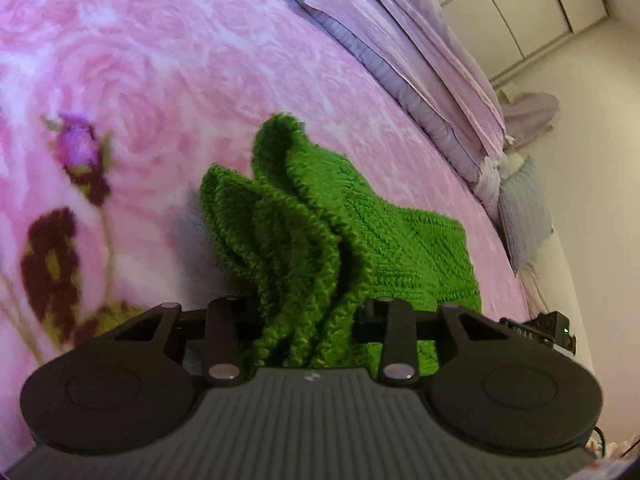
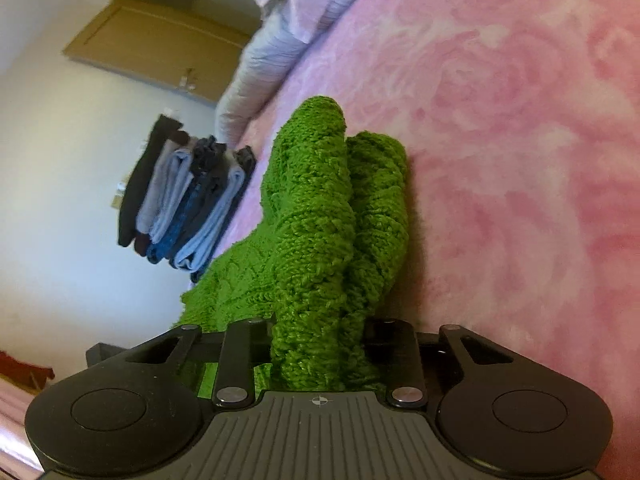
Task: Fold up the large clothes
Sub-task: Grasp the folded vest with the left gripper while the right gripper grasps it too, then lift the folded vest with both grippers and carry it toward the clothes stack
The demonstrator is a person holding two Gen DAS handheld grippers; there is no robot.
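Observation:
A green knitted garment (image 1: 320, 236) is bunched in folds over the pink rose-patterned bedspread (image 1: 168, 80). My left gripper (image 1: 308, 320) is shut on several layers of its edge, and the fingertips are buried in the knit. In the right wrist view the same green knit (image 2: 320, 220) rises in two thick rolls above the pink bedspread (image 2: 500, 160). My right gripper (image 2: 320, 344) is shut on another bunch of it, fingertips hidden by the yarn. The garment hangs lifted between both grippers.
Lilac folded bedding (image 1: 420, 64) and a grey-blue pillow (image 1: 524, 208) lie along the bed's far edge. A stack of folded dark and blue clothes (image 2: 188, 196) sits on the bed near its edge. White wardrobe doors (image 1: 532, 4) and a wooden door (image 2: 160, 48) stand behind.

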